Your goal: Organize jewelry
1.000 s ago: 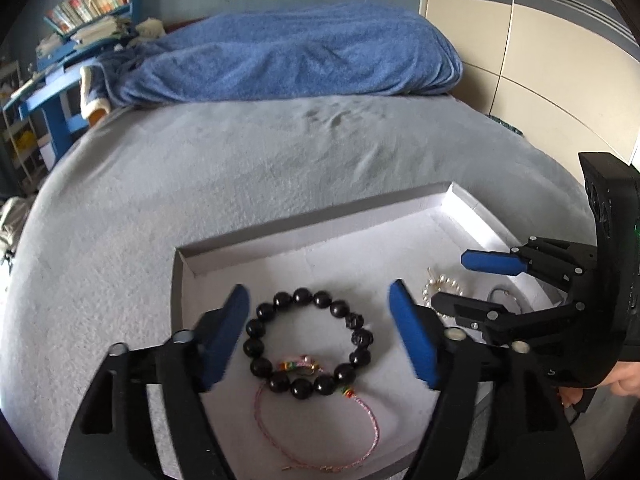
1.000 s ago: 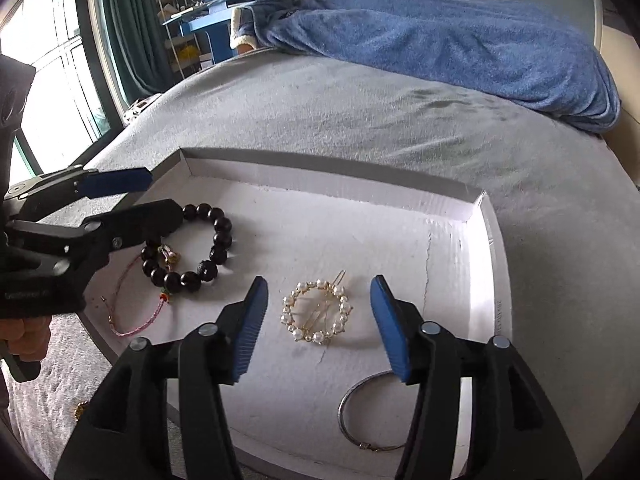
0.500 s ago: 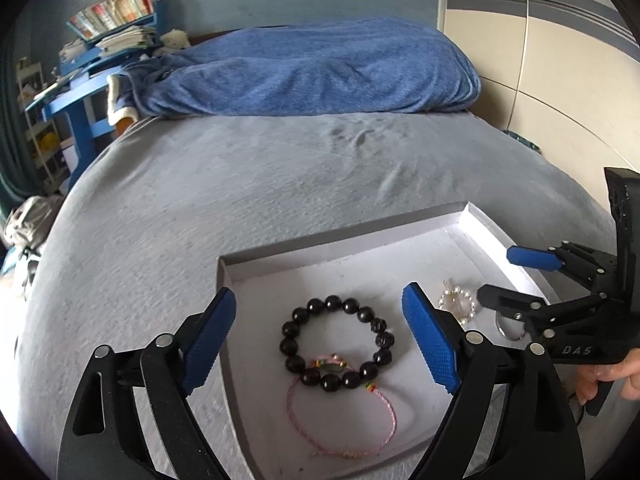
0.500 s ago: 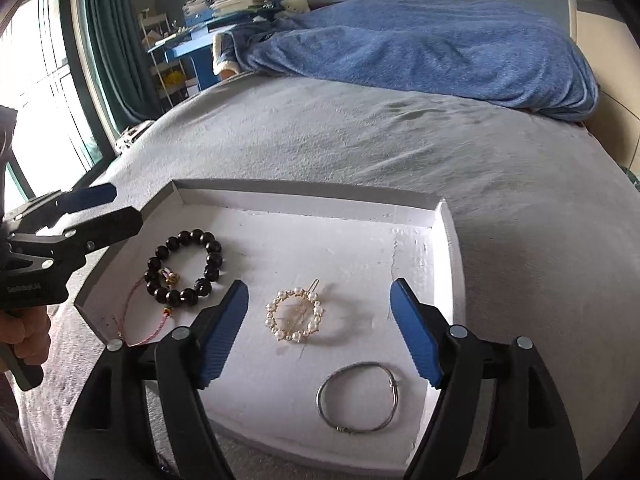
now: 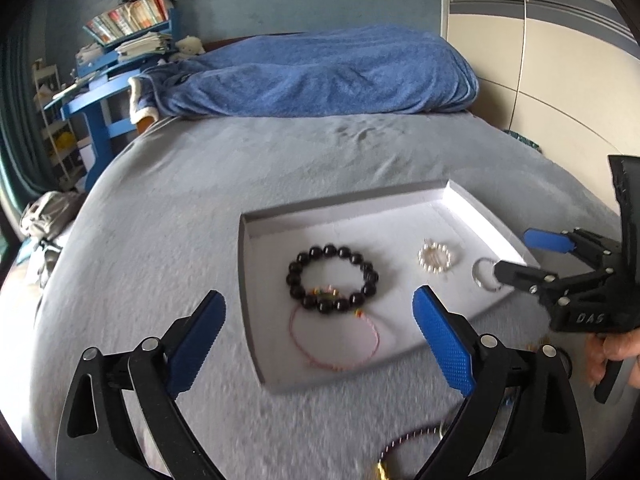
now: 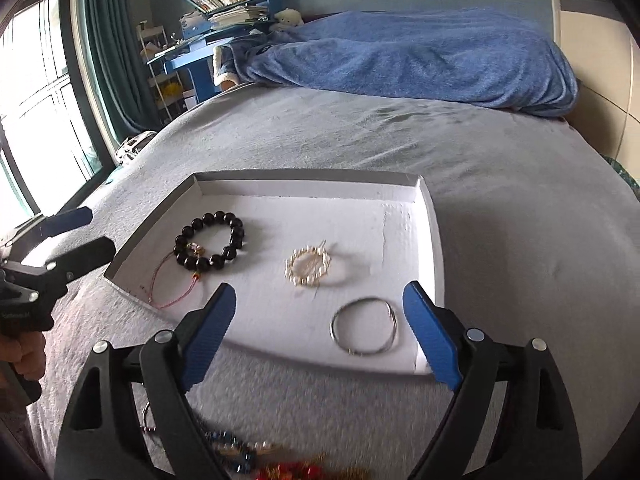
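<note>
A shallow white tray (image 6: 434, 240) is seen lying on the grey bed (image 6: 520, 208), with four pieces of jewelry spread over its floor. In the right wrist view, a black bead bracelet (image 6: 210, 240) lies at the 9 o'clock side of the tray, overlapped at its near edge by a thin pink cord bracelet (image 6: 172, 284). A pearl ring brooch (image 6: 308, 266) rests near the middle, apart from the beads, and a plain silver bangle (image 6: 364, 326) lies toward 5 o'clock, close to the tray's near edge.

The right claw (image 6: 320, 336) is held released, its blue pads spread wide over the near edge of the tray, with nothing between them. The left claw (image 5: 318, 344) is likewise spread wide and empty, hovering at the 6 o'clock side of the tray in its own view, above the pink cord.

More jewelry is seen blurred on the bed at 6 o'clock in the right wrist view: blue beads (image 6: 232, 446) and red beads (image 6: 296, 472). A rumpled blue blanket (image 6: 420, 64) is heaped at the far end of the bed at 12 o'clock.
</note>
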### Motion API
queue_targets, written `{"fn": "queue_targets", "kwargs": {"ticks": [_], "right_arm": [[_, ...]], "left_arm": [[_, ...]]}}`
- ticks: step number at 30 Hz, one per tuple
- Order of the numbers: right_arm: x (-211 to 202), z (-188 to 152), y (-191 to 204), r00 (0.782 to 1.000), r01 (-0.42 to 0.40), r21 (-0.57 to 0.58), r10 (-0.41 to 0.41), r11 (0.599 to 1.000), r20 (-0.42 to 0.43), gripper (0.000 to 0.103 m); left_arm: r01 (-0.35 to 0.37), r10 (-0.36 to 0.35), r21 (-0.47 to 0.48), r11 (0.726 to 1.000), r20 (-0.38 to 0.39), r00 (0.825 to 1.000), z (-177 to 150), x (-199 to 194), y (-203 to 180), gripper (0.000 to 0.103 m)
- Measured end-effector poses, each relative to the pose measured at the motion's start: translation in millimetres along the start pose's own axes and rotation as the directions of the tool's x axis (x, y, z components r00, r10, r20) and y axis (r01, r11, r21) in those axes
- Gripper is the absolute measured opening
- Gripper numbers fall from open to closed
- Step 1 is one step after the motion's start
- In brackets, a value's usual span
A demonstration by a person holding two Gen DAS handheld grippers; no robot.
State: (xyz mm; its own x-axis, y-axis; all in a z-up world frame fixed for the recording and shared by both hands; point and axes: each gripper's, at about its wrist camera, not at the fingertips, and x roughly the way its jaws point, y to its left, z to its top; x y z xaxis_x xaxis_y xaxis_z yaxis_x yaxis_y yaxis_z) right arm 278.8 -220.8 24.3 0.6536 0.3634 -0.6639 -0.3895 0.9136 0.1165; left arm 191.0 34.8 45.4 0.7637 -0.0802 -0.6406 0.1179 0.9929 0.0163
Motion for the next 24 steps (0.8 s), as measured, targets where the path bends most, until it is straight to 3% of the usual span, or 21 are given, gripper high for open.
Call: {"fn": "queue_targets", "kwargs": {"ticks": [24], "right_arm": [[-47,-55,-6,0.996,0.069,0.057,-0.072,0.996,0.053,0.093]], "left_arm": [[-0.019,0.018,-0.034,0.999,-0.026,0.999,-59,-42,-11,0.094]]}}
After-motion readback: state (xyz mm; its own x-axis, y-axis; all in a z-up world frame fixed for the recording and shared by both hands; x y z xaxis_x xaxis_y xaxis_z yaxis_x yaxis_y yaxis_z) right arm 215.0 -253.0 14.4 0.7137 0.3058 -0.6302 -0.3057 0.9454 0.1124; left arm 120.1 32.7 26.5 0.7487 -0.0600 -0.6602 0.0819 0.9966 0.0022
